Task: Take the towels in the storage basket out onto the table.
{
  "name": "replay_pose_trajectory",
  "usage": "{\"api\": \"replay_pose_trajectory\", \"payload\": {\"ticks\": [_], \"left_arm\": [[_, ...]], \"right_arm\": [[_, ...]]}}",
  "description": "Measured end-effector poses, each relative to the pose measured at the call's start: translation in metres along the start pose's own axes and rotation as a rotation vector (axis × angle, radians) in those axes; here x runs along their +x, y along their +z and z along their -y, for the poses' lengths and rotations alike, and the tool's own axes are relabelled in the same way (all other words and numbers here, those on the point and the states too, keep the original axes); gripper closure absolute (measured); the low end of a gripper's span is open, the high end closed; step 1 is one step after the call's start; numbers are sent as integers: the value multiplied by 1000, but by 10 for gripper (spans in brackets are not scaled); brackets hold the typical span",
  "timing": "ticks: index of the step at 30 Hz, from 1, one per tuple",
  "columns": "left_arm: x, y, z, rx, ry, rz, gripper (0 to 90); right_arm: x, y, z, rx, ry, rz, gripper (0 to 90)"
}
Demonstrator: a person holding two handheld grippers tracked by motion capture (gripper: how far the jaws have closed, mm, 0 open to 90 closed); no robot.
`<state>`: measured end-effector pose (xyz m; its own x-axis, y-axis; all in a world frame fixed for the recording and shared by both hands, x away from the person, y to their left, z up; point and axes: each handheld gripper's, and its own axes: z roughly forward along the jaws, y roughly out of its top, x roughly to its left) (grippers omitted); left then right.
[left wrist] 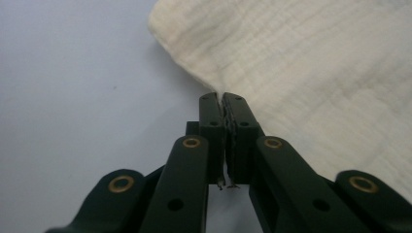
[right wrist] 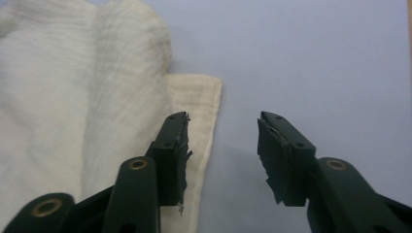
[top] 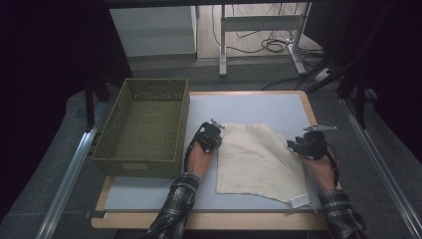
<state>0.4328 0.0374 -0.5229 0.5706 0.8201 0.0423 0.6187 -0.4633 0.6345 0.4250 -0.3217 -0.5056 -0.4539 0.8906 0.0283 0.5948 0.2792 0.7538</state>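
Note:
A cream cloth (top: pixel 259 159) lies spread on the pale blue table top (top: pixel 249 107), with a white label (top: pixel 300 200) at its near right corner. My left gripper (top: pixel 218 128) is at the cloth's far left corner. In the left gripper view its jaws (left wrist: pixel 223 104) are pressed together on the edge of the cloth (left wrist: pixel 316 63), which lifts slightly to meet the tips. My right gripper (top: pixel 294 145) is at the cloth's right edge. In the right gripper view it (right wrist: pixel 223 126) stands open, its left jaw over the cloth (right wrist: pixel 73 97), whose hem lies beneath the gap.
An empty olive green basket (top: pixel 134 167) stands at the table's left, close beside my left hand. The table's wooden border (top: pixel 209 220) runs along the front edge. Metal rails flank the table, and desk legs and cables sit on the floor beyond.

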Motion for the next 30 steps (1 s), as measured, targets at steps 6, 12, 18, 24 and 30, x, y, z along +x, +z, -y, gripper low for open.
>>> {"api": "replay_pose_trajectory", "payload": {"ticks": [6, 12, 18, 24, 30], "left_arm": [[0, -2, 5, -30, -21, 24, 623], [-2, -3, 6, -73, -16, 38, 534], [-2, -7, 3, -115, -7, 15, 448], [10, 1, -3, -133, -27, -7, 443], [31, 16, -12, -162, -114, 25, 554]], "right_arm": [[12, 31, -7, 46, -65, 20, 621], [17, 31, -21, 99, -91, 35, 887], [-18, 13, -51, -27, 4, 68, 748], [-27, 13, -43, -17, -5, 73, 641], [-30, 27, -44, 8, -8, 41, 646]]}}
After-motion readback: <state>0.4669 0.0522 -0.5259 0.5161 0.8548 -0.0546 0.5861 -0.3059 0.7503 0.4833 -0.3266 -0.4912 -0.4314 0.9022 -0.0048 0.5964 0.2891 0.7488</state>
